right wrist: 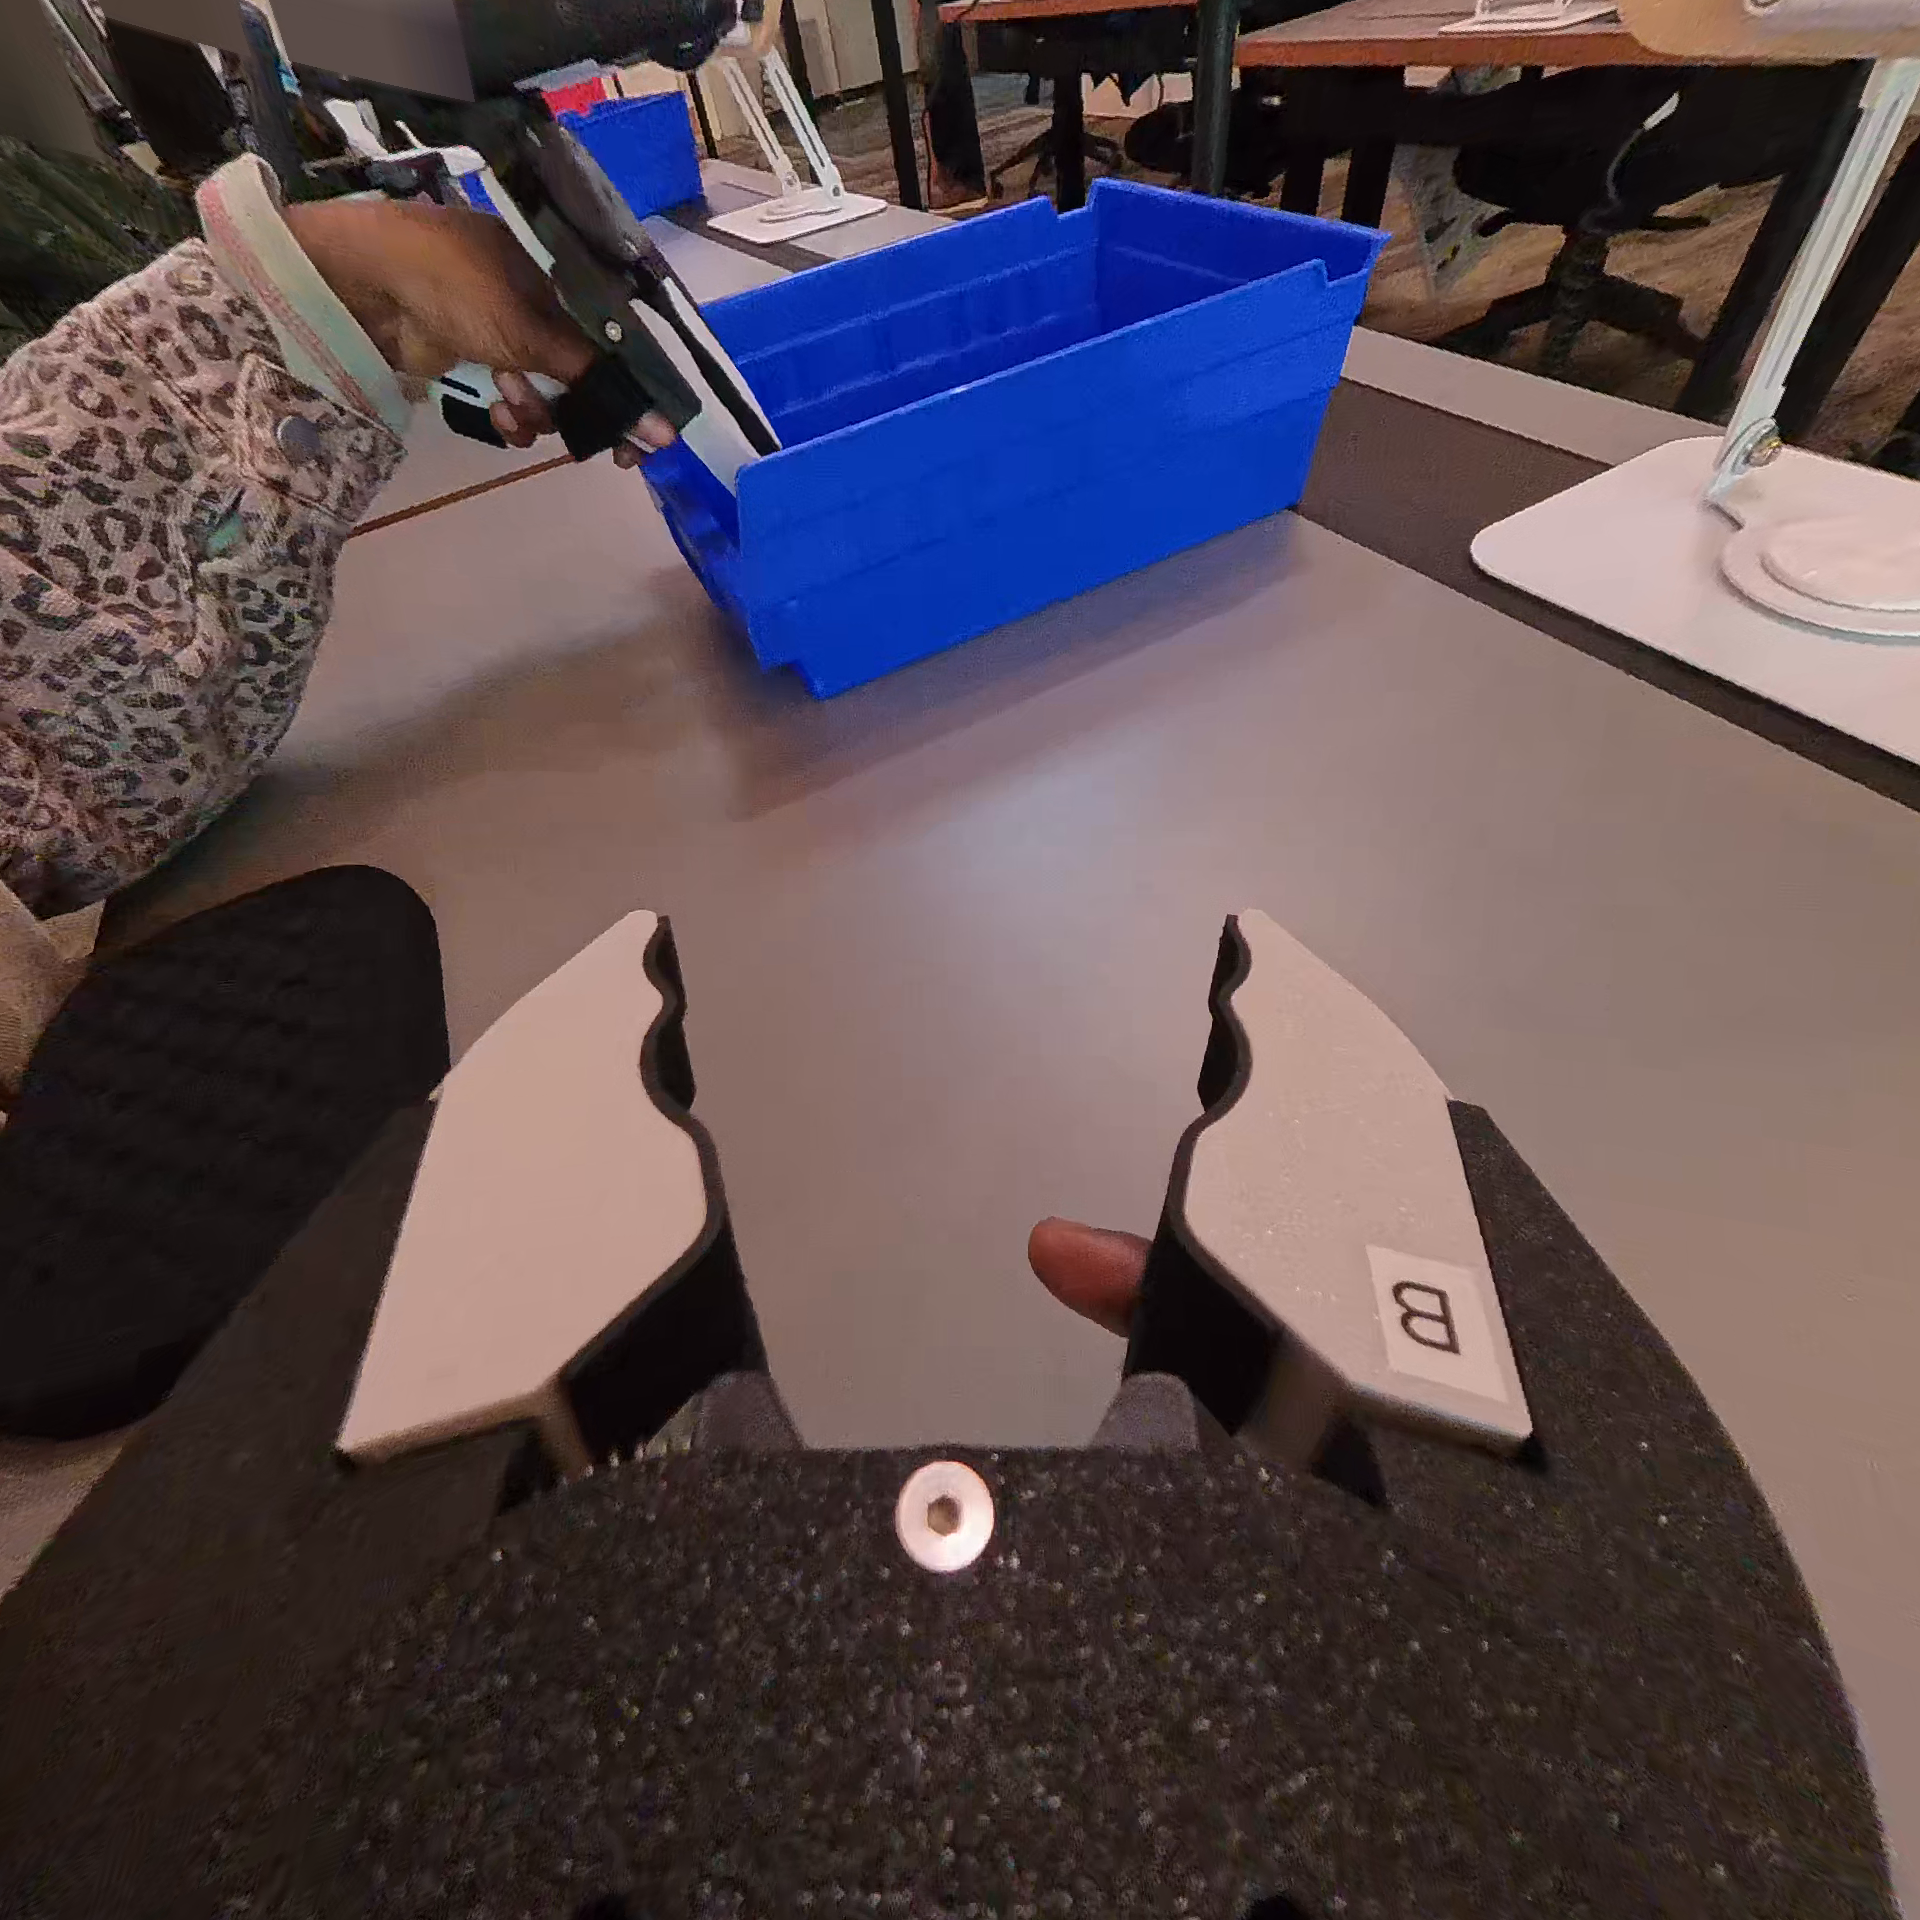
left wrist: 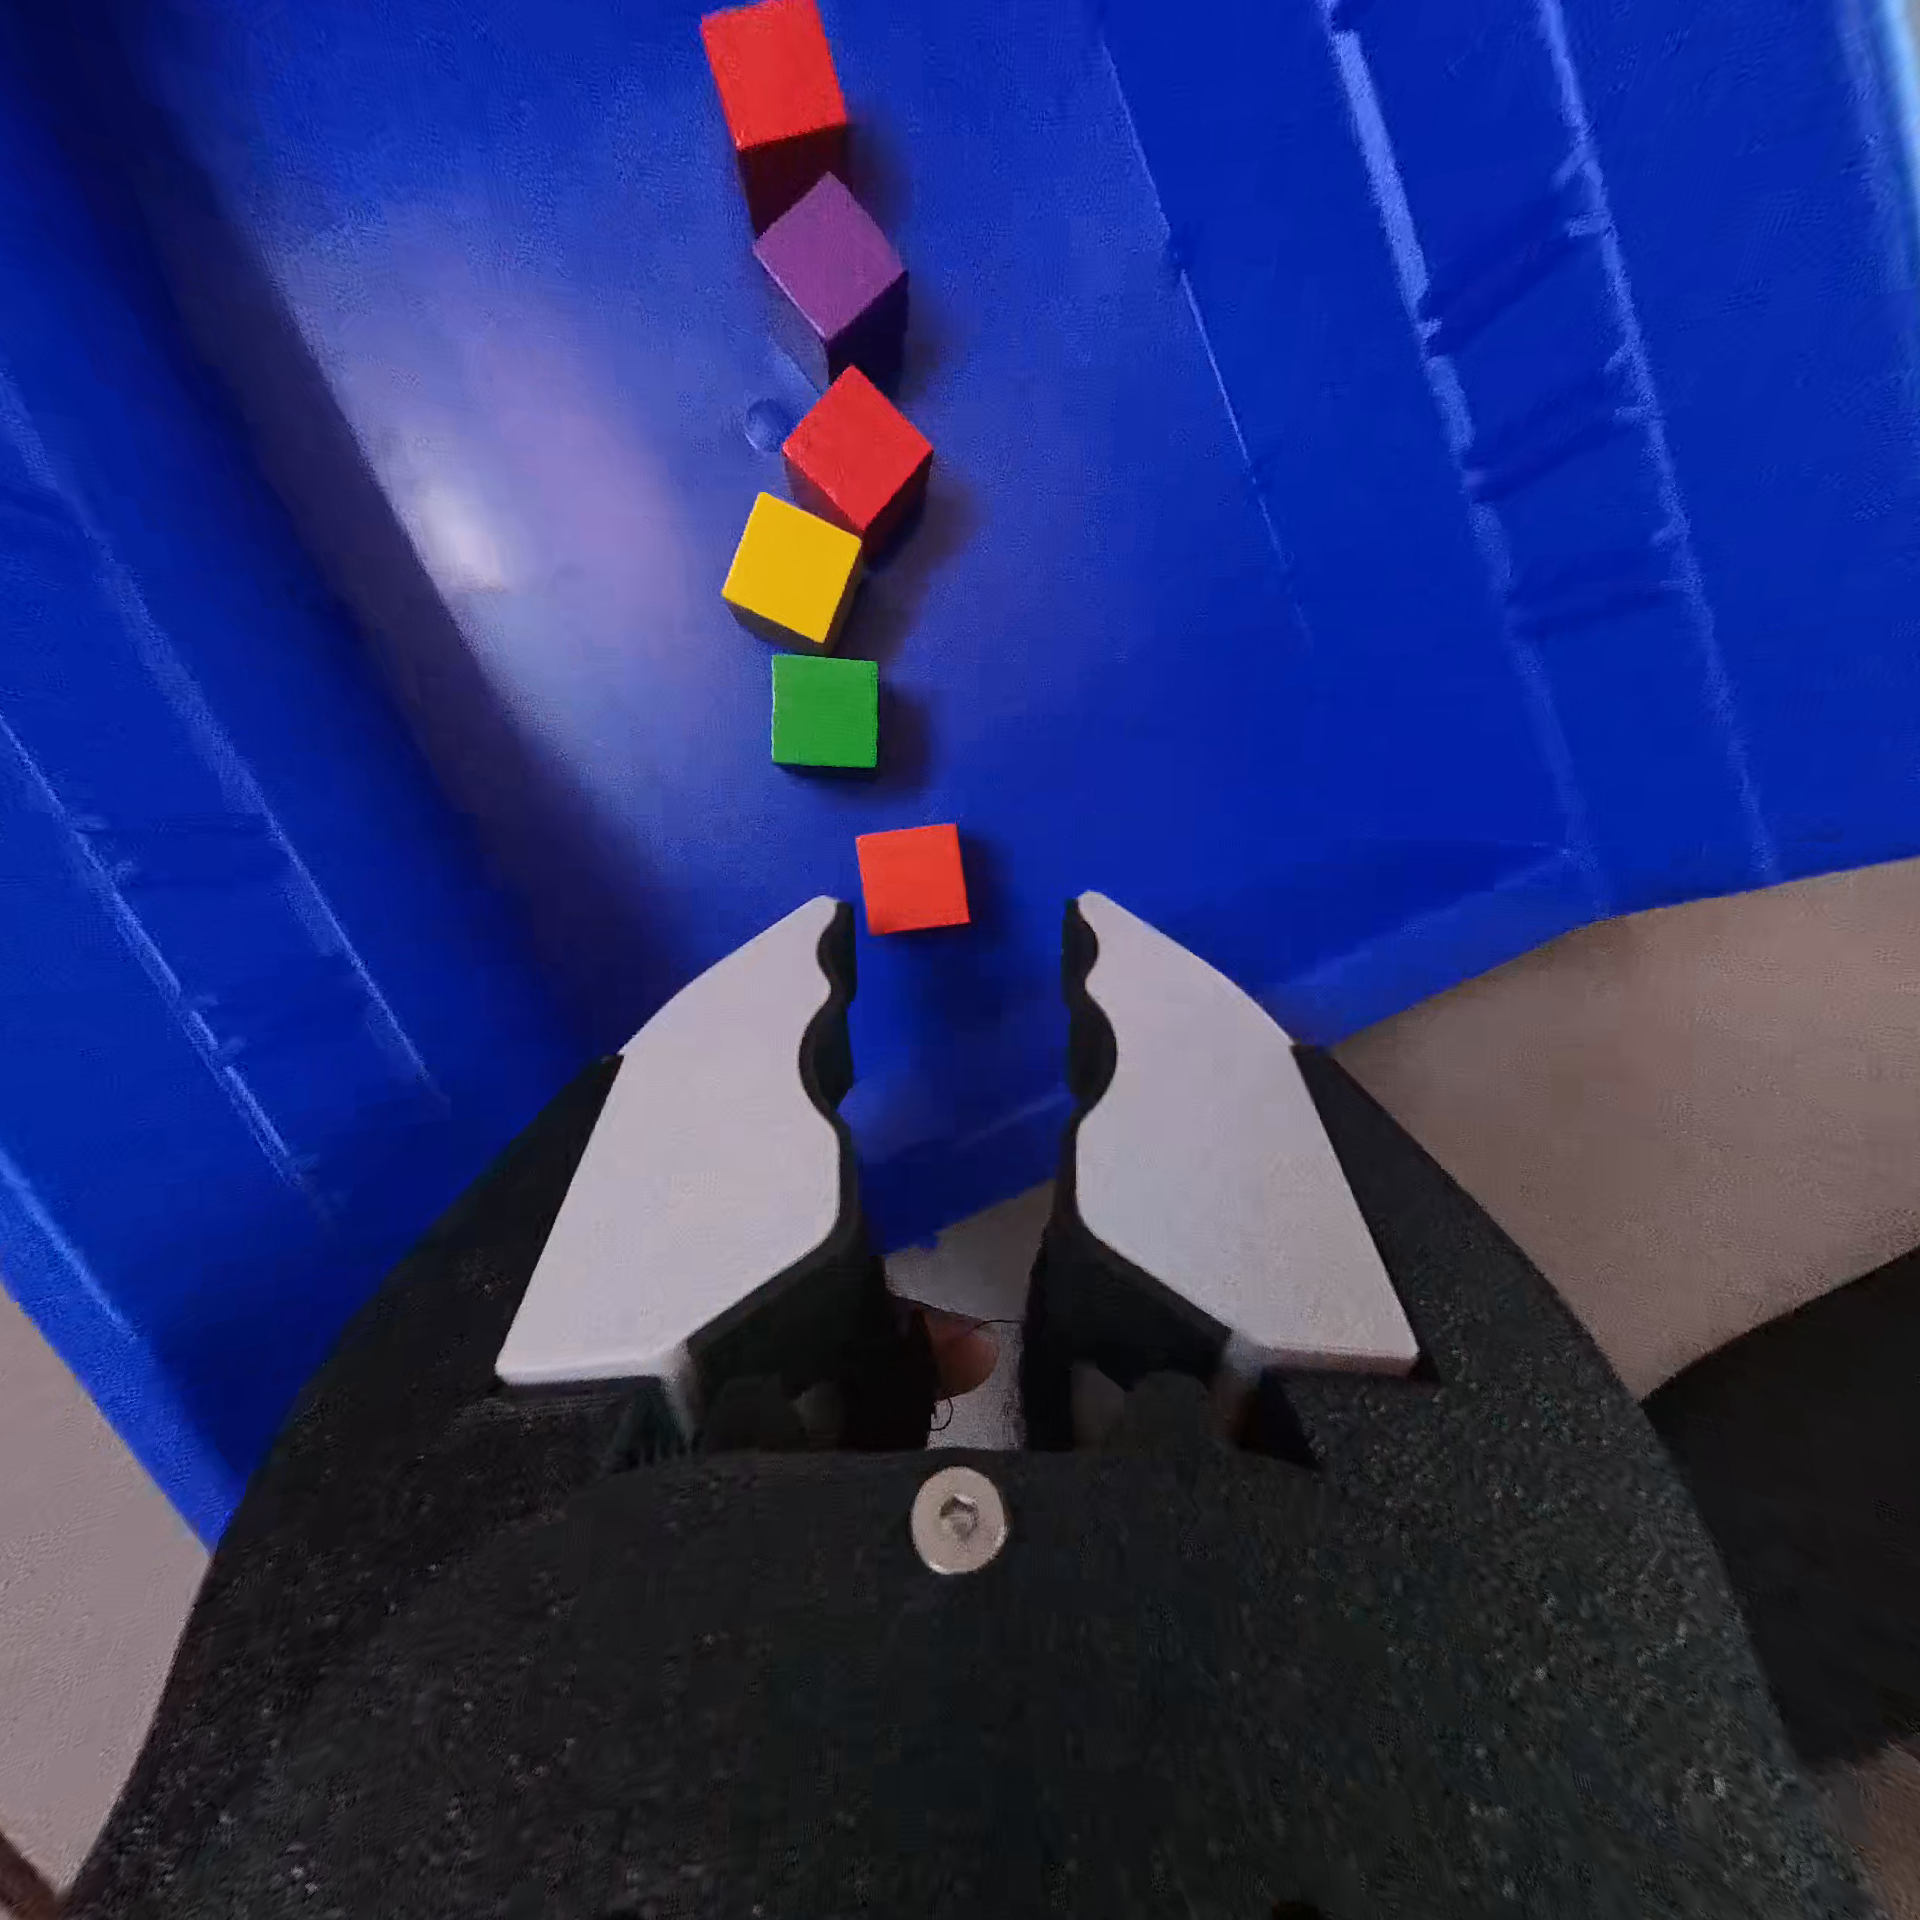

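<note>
In the left wrist view my left gripper (left wrist: pixel 958 914) is open and empty, pointing down into a blue plastic bin (left wrist: pixel 364 520). A row of small cubes lies on the bin floor: an orange-red cube (left wrist: pixel 912 878) just beyond my fingertips, then a green cube (left wrist: pixel 824 713), a yellow cube (left wrist: pixel 792 567), a red cube (left wrist: pixel 856 454), a purple cube (left wrist: pixel 828 260) and another red cube (left wrist: pixel 772 73). In the right wrist view my right gripper (right wrist: pixel 943 930) is open and empty, low over the grey table (right wrist: pixel 1039 883), well short of the blue bin (right wrist: pixel 997 488). The left gripper (right wrist: pixel 717 405) shows there, dipped into the bin's near left end.
A white stand base (right wrist: pixel 1662 582) sits at the table's right. A black pad (right wrist: pixel 197 1132) lies at the near left edge. A person's patterned sleeve (right wrist: pixel 135 540) reaches in from the left. A second blue bin (right wrist: pixel 639 151), another white stand and chairs are behind. One gripper's finger ends stand about 35 centimeters off the other's. My right tips are about 35 centimeters from the green cube (left wrist: pixel 824 713), my left tips only 4 centimeters.
</note>
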The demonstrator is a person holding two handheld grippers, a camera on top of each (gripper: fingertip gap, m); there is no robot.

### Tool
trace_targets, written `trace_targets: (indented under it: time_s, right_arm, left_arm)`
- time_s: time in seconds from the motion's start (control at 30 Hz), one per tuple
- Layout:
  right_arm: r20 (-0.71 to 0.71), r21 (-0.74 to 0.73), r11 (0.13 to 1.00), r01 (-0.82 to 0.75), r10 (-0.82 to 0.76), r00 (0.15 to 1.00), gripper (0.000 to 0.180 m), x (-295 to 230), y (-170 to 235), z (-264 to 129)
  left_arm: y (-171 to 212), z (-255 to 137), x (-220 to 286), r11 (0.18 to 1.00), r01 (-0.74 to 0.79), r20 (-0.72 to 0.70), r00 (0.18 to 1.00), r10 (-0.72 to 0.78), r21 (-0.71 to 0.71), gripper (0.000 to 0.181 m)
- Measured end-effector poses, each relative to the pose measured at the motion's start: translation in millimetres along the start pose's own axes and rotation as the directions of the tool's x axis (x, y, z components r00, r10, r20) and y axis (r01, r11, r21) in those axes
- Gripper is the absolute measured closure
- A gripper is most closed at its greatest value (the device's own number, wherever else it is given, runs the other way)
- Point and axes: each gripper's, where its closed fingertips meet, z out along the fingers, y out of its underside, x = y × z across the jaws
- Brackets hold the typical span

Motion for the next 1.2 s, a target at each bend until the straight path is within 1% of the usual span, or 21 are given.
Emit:
trace_targets:
  time_s: [0.2,0.33,0.43,0.5,0.57,0.67,0.73,0.77,0.8,0.87,0.93,1.0,1.1,1.2]
  right_arm:
    - [-0.009,0.019,1.000,0.004,-0.004,1.000,0.085,2,-3,-3]
    - [-0.015,0.011,1.000,0.015,-0.015,1.000,0.086,3,-2,-3]
    - [-0.024,0.004,1.000,0.023,-0.023,0.999,0.086,4,0,-2]
    - [-0.031,0.006,1.000,0.027,-0.027,0.999,0.086,5,0,-3]
    - [-0.034,0.013,1.000,0.023,-0.023,0.999,0.086,6,-1,-4]
    - [-0.035,0.018,1.000,0.009,-0.008,0.999,0.088,7,-1,-5]
    - [-0.035,0.016,1.000,0.008,-0.008,0.999,0.088,8,0,-6]
    - [-0.028,0.016,1.000,0.014,-0.014,0.999,0.086,8,0,-6]
    - [-0.019,0.019,0.999,0.026,-0.026,0.999,0.085,6,-1,-7]
    - [-0.002,0.022,0.998,0.061,-0.061,0.998,0.083,1,-2,-9]
    - [0.026,0.010,0.994,0.106,-0.106,0.994,0.082,-4,0,-12]
    - [0.057,-0.001,0.988,0.153,-0.153,0.987,0.082,-9,3,-14]
    - [0.108,-0.002,0.979,0.205,-0.203,0.973,0.083,-16,8,-19]
    - [0.161,0.019,0.974,0.225,-0.225,0.961,0.082,-22,9,-23]
  left_arm:
    - [4,13,-9,0.998,0.022,0.035,0.999,-0.020,-0.064,0.148]
    - [2,20,-8,0.998,0.019,0.013,1.000,-0.018,-0.063,0.159]
    - [3,18,-4,0.998,0.011,-0.014,1.000,-0.012,-0.069,0.160]
    - [-2,10,-3,1.000,0.001,-0.008,1.000,-0.001,-0.027,0.160]
    - [-12,-10,7,0.999,-0.032,-0.022,0.999,0.033,0.035,0.161]
    - [-32,-51,48,0.978,-0.157,-0.082,0.982,0.170,0.139,0.161]
    - [-45,-78,100,0.936,-0.278,-0.169,0.933,0.317,0.218,0.161]
    - [-49,-88,130,0.901,-0.349,-0.215,0.889,0.405,0.257,0.161]
    - [-50,-95,158,0.861,-0.419,-0.244,0.838,0.489,0.288,0.161]
    - [-48,-93,207,0.784,-0.547,-0.272,0.738,0.617,0.294,0.161]
    - [-42,-74,242,0.716,-0.646,-0.284,0.658,0.698,0.265,0.161]
    - [-35,-47,267,0.669,-0.707,-0.315,0.597,0.738,0.228,0.161]
    - [-24,-1,283,0.632,-0.762,-0.348,0.559,0.753,0.143,0.161]
    - [-15,23,295,0.614,-0.781,-0.388,0.533,0.751,0.116,0.161]
